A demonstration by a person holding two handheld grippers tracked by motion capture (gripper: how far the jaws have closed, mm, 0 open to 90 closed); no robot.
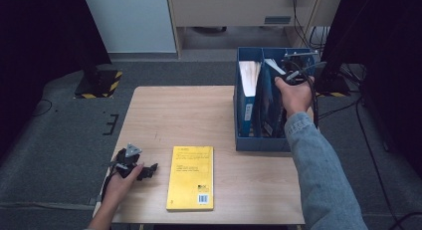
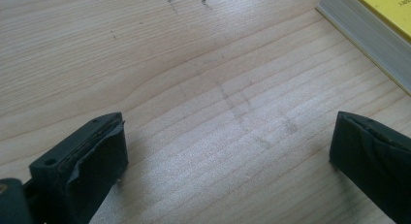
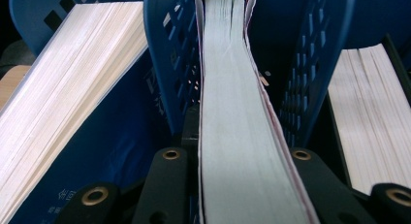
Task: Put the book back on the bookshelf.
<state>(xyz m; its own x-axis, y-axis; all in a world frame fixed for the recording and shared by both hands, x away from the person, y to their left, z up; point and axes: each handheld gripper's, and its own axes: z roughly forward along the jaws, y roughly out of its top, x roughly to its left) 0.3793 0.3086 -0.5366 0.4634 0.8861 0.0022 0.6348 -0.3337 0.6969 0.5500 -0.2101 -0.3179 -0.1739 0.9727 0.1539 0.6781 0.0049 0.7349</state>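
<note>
Two tools are at work over one wooden worktop (image 1: 199, 115), which carries one blue file rack (image 1: 241, 125) and one yellow book (image 1: 190, 177). In the right gripper view three books stand in the rack, one to a compartment, parted by two perforated blue dividers (image 3: 169, 54). The right tool (image 3: 235, 185) is clenched on the middle book (image 3: 232, 127): its black jaws sit against both faces of the book near the bottom of that view, and the book's pale grey-white page edge runs up between them toward the far end of its compartment, with a thin reddish cover edge showing along its right side. The book stands on edge, roughly upright, in the centre slot of the rack. To its left a thicker book with a blue cover (image 3: 63, 112) leans, cream page edges up; to its right a third book (image 3: 373, 112) shows white pages. In the high view the right hand (image 1: 294, 93) reaches into the rack at the worktop's far right corner. The left tool (image 2: 228, 156) is released, its jaws wide apart over bare wood with nothing between them, resting near the worktop's near left edge just beside the yellow book, which lies flat, back cover up, a barcode at its lower right corner.
</note>
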